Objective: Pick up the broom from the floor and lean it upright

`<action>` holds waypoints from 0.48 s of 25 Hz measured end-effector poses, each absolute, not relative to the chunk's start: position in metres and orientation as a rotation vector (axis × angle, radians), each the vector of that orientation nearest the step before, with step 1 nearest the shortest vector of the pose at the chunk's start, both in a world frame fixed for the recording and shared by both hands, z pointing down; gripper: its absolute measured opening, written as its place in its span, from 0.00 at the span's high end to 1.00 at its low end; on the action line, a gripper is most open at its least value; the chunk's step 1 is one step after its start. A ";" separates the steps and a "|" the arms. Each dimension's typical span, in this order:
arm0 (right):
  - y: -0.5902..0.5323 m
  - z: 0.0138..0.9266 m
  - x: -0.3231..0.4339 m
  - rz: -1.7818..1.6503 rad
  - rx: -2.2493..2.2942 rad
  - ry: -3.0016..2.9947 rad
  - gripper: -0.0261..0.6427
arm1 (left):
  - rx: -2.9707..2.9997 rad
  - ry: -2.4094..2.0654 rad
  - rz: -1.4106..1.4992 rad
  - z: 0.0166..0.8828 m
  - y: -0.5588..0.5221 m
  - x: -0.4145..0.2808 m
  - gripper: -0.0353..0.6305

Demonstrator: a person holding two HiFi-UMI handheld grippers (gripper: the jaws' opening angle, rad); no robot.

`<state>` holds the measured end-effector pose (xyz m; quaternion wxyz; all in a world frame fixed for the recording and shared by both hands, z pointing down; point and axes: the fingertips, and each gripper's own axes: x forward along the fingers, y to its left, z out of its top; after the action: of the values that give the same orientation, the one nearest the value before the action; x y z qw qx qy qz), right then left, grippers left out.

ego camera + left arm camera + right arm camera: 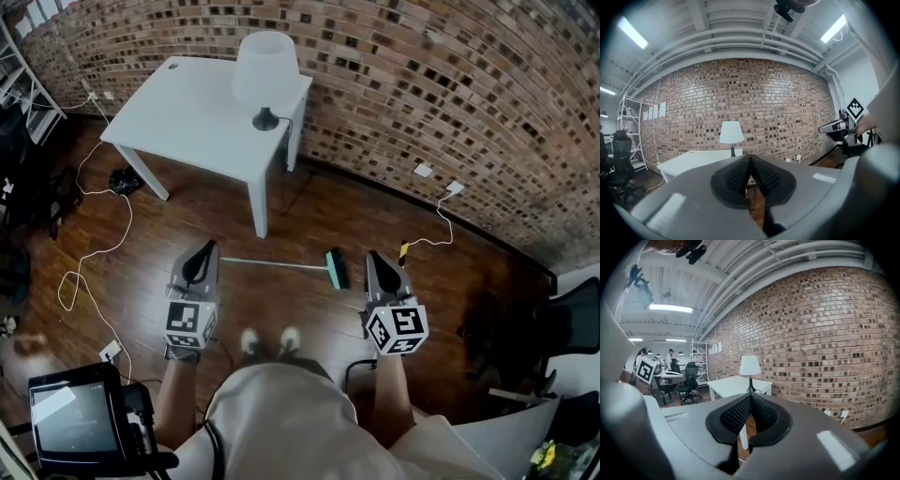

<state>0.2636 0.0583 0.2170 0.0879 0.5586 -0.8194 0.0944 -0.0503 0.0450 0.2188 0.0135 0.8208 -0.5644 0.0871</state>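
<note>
The broom (309,267) lies flat on the wooden floor, a thin pale-green handle with a dark green head (337,268) at its right end. It rests just beyond my feet, between the two grippers. My left gripper (201,255) hovers left of the handle, shut and empty; its pads (750,176) meet. My right gripper (379,264) hovers right of the broom head, also shut with nothing held; its pads (751,412) touch. Both point nearly level toward the brick wall. The broom does not show in either gripper view.
A white table (178,127) with a white lamp (265,70) stands against the curved brick wall (441,84). A white cable (98,234) snakes over the floor at left. A monitor (75,412) sits at lower left, a black chair (572,323) at right.
</note>
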 end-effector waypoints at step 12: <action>0.020 0.253 0.221 0.312 1.413 -2.456 0.92 | 2.439 -1.809 0.361 0.263 0.041 -0.087 0.95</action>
<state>0.2212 0.0199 0.2530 0.1450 0.4905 -0.8525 0.1083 -0.0874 0.0406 0.2634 0.0418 0.7968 -0.5911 0.1178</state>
